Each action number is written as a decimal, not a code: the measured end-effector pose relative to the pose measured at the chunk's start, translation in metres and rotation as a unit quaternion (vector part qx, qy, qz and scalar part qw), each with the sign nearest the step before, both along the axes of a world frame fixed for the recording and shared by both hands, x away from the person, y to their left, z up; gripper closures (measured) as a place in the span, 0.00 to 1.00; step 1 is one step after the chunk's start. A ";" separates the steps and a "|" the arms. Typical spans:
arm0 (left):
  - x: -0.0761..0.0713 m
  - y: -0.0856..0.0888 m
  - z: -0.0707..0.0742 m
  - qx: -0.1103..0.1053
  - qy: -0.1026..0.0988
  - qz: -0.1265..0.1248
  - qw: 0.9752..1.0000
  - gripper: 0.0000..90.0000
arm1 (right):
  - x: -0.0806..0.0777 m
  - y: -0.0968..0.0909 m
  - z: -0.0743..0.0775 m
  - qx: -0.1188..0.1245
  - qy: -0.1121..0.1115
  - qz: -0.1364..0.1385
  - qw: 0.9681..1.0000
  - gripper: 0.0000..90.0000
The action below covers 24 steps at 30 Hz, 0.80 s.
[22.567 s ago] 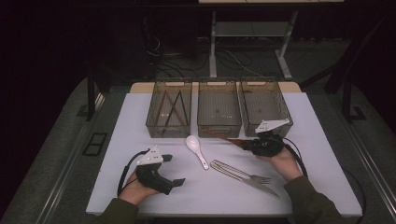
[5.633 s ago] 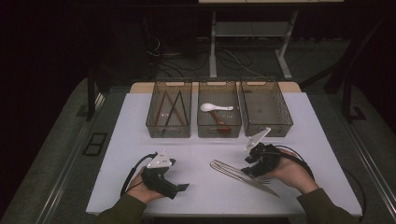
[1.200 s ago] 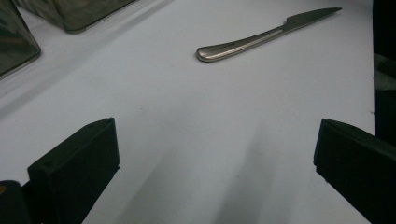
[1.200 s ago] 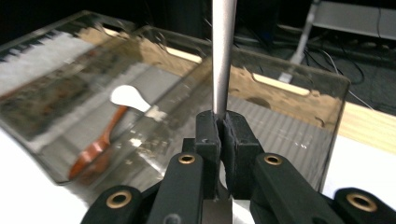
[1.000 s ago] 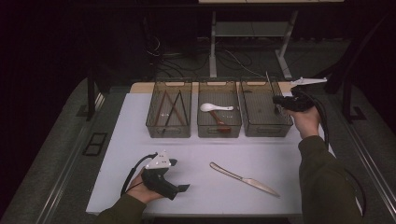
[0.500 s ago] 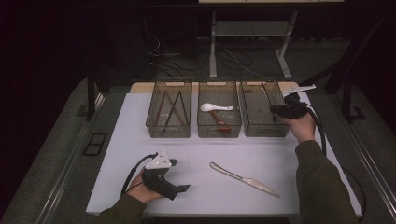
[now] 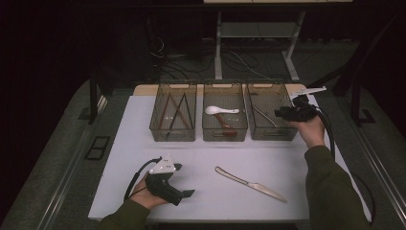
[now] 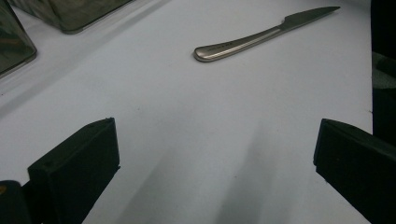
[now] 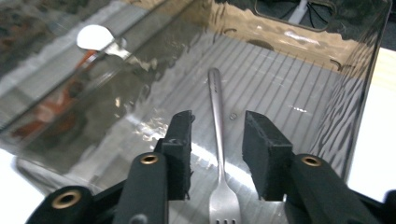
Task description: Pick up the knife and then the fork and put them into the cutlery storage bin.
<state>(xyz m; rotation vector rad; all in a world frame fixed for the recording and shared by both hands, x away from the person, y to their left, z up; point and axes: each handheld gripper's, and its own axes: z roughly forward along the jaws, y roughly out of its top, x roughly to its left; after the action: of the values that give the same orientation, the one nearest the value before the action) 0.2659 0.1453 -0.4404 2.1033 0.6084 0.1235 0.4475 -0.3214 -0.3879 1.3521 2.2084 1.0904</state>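
**Fork dropped in the right bin, knife next**

The fork (image 9: pixel 218 154) now lies flat on the ribbed floor of the right-hand bin (image 7: pixel 271 135), tines toward the camera in the right gripper view. A second ago the right gripper (image 7: pixel 283 113) held it up above the bin; now the jaws stand a little apart on either side of the handle, not touching it, so the fork looks released. The left gripper (image 7: pixel 184 195) has stayed resting on the white table (image 7: pixel 119 158) near the front edge, jaws wide and empty.

The sorting seems nearly done: chopsticks (image 7: pixel 173 111) sit in the left bin, the white spoon (image 7: pixel 220 110) in the middle one. Only the table knife (image 7: pixel 249 183) is left out on the table, well apart from the bins, lying ahead of the left gripper in its own view. Which bin it belongs in I cannot tell
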 end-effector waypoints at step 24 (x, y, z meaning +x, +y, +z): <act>0.001 0.007 0.002 -0.004 -0.008 0.004 1.000 0.00 | -0.079 0.008 0.015 0.060 -0.044 0.080 0.994 0.48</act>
<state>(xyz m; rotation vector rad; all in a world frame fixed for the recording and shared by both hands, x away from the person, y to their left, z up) 0.2670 0.1526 -0.4384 2.0902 0.6075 0.1413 0.3683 -0.3136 -0.3731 1.1653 2.2494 1.3312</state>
